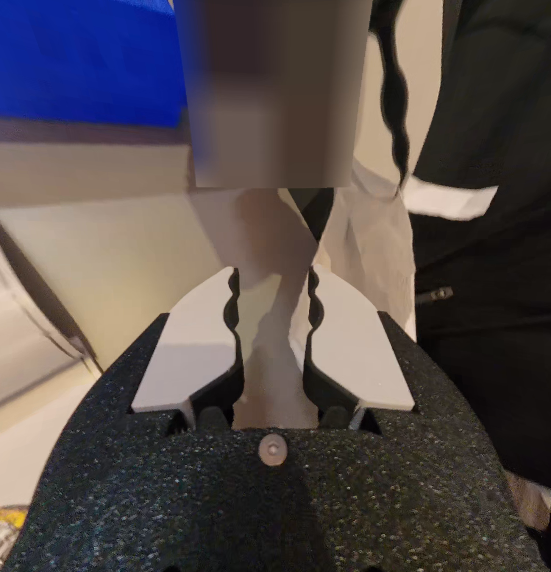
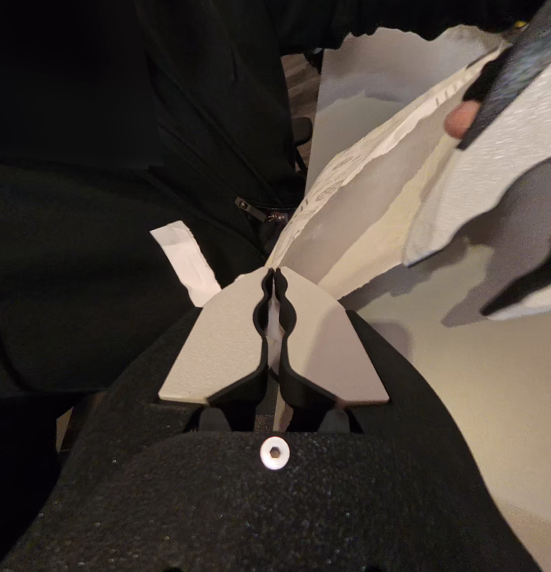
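Pale table (image 2: 453,387), right gripper (image 2: 274,274) pinching torn paper (image 2: 345,216)

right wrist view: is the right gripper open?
No. The right gripper is shut, its black pads meeting at the tips and pinching the edge of a white paper sheet.

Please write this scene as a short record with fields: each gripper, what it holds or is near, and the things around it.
left gripper: jaws apart, nothing pressed between the pads; white paper just beyond the tips
right gripper: jaws closed on the corner of a torn white paper sheet
paper state: ragged torn edges; faint print on one side
other gripper in right wrist view: seen at upper right, fingertip on its body
background: black clothing, pale table surface, blue panel
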### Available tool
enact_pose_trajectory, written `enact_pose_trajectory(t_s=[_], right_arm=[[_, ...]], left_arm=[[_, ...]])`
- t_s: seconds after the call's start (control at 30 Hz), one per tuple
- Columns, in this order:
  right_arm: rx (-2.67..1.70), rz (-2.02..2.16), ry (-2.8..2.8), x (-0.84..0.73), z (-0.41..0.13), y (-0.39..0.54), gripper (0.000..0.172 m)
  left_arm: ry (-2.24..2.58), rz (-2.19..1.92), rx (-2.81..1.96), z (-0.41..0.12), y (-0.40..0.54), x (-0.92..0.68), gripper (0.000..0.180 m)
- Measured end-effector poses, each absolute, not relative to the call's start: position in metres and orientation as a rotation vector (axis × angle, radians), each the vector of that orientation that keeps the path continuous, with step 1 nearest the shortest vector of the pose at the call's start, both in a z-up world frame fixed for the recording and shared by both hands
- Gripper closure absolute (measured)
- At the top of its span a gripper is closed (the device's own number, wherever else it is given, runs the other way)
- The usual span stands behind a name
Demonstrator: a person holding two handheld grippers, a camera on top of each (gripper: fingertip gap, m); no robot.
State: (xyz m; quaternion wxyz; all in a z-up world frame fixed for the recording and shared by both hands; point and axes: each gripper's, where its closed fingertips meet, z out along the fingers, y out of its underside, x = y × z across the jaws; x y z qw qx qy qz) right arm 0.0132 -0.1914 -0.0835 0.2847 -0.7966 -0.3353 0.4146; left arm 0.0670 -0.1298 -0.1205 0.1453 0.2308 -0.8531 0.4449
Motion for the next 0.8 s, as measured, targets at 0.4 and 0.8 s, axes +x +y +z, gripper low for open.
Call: enact_pose_trajectory(t_s=[0.4, 0.8], right_arm=[[-2.241, 0.963, -0.66, 0.037, -0.088, -0.237, 0.172], [-2.342, 0.887, -0.476, 0.044, -0.097, -0.257, 0.172]], left_arm=[[-2.227, 1.276, 1.556, -0.116, -0.156, 0.239, 0.118], [-2.091, 1.067, 1.865, -0.148, -0.174, 0.291, 0.104]])
